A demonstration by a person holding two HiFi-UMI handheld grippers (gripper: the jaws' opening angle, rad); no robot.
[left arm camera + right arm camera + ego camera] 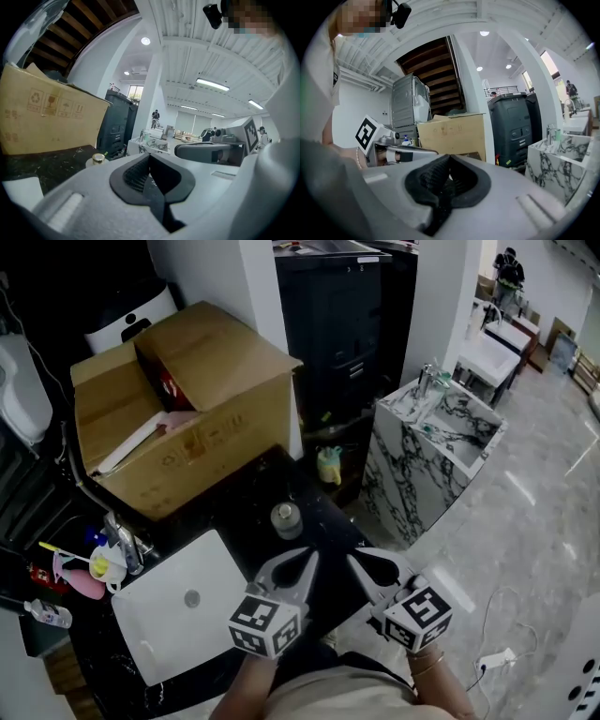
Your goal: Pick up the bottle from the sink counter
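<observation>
A small bottle (286, 518) with a silver cap stands on the dark sink counter (248, 493), just beyond the white basin (178, 615). In the left gripper view the bottle (97, 159) shows low at left, past the jaws. My left gripper (305, 555) is shut and empty, its tip a short way in front of the bottle and slightly right of it. My right gripper (354, 559) is beside it at the counter's right edge, also shut with nothing in it. Each gripper view shows its own jaws closed, left gripper (150, 154) and right gripper (449, 157).
A large open cardboard box (183, 404) sits on the counter behind the bottle. A faucet (125, 542) and several toiletries (80, 573) stand left of the basin. A marble pedestal sink (436, 442) and a black cabinet (342, 324) lie to the right, with a small yellow-green container (329, 465) between.
</observation>
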